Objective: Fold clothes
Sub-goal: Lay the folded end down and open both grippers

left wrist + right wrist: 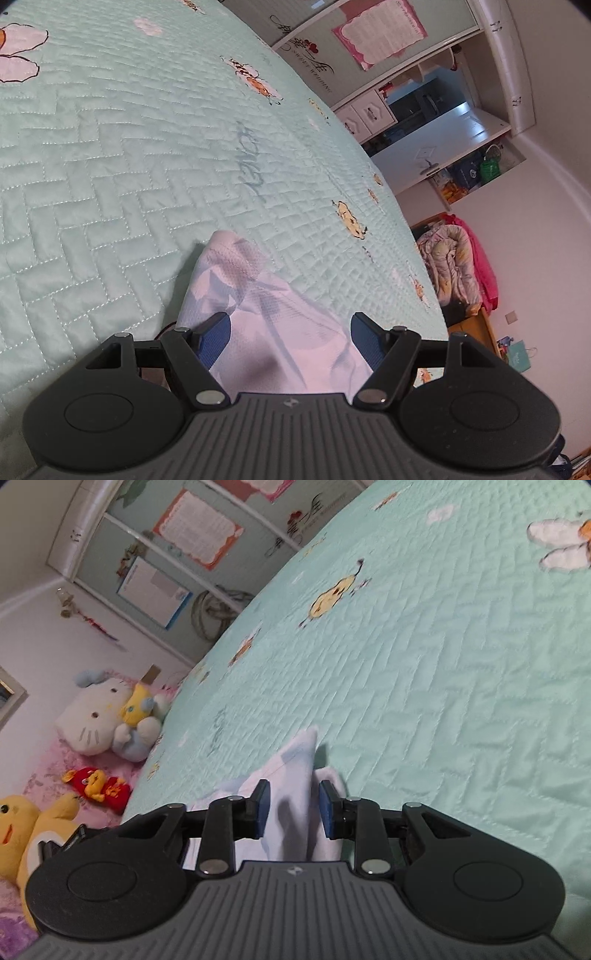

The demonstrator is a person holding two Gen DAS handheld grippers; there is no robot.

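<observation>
A pale white garment [255, 291] with faint blue patterning and a mesh weave lies bunched on the mint-green quilted bedspread [129, 166]. In the left wrist view it fills the wide gap of my left gripper [289, 319], whose blue pads stand far apart without pinching it. A corner of the cloth pokes up beyond the fingertips. In the right wrist view a narrow upright fold of the garment [295, 760] sits between the pads of my right gripper [293, 786], which are close together and pressed on it. More cloth spills past the right finger.
The bedspread [443, 664] stretches far ahead of both grippers. Plush toys [99, 716] lie beside the bed on the left in the right wrist view. A wardrobe with posters [380, 33] and a heap of bedding [454, 254] stand past the bed's edge.
</observation>
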